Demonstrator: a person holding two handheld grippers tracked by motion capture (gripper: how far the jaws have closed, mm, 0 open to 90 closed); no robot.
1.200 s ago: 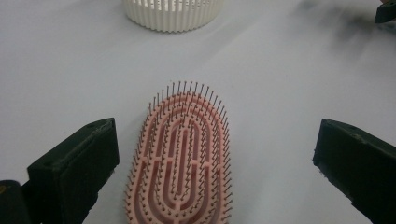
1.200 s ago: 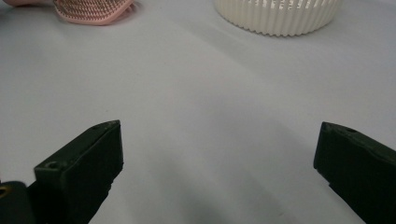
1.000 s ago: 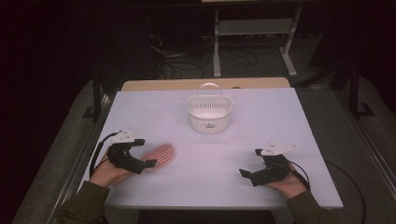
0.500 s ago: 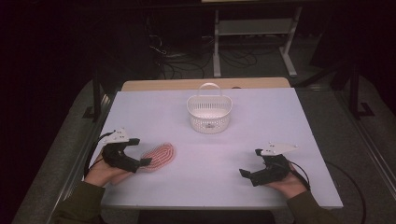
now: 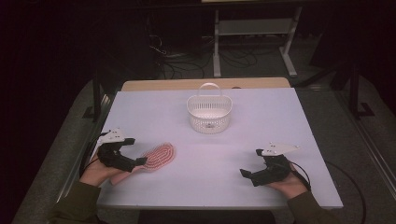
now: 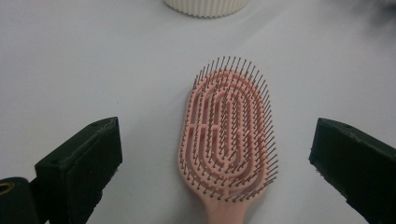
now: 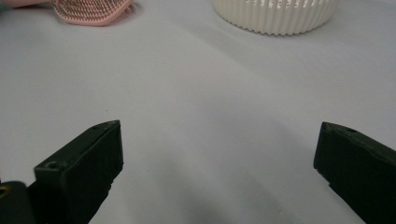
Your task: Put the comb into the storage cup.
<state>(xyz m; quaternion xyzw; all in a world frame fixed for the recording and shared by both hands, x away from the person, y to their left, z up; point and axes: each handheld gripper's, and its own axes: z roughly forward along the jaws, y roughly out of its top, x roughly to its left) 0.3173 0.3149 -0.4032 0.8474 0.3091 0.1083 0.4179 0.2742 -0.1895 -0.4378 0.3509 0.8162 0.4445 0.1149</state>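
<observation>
A pink hairbrush point(image 5: 159, 156) lies bristles-up on the white table point(image 5: 280, 121) at the front left, its handle pointing to the person's left hand. My left gripper point(image 5: 134, 163) is open at the handle end. In the left gripper view the brush point(image 6: 229, 135) lies between the wide-apart jaws of the left gripper point(image 6: 219, 140), which do not touch it. A white ribbed basket point(image 5: 209, 114) with a handle stands at mid-table towards the back. At the front right my right gripper point(image 5: 250, 164) rests open with nothing in it, and in its own view the right gripper point(image 7: 219, 140) frames bare table.
The basket's lower rim point(image 6: 205, 7) shows past the brush in the left gripper view. The right gripper view has the basket point(image 7: 275, 16) at upper right and the brush point(image 7: 93, 9) at upper left. Beyond the table are a wooden ledge point(image 5: 205, 84), a metal stand point(image 5: 254, 28) and cables on the dark floor.
My left gripper has drawn back a little to the left, away from the brush head. The brush stays where it was, and the right gripper has not moved.
</observation>
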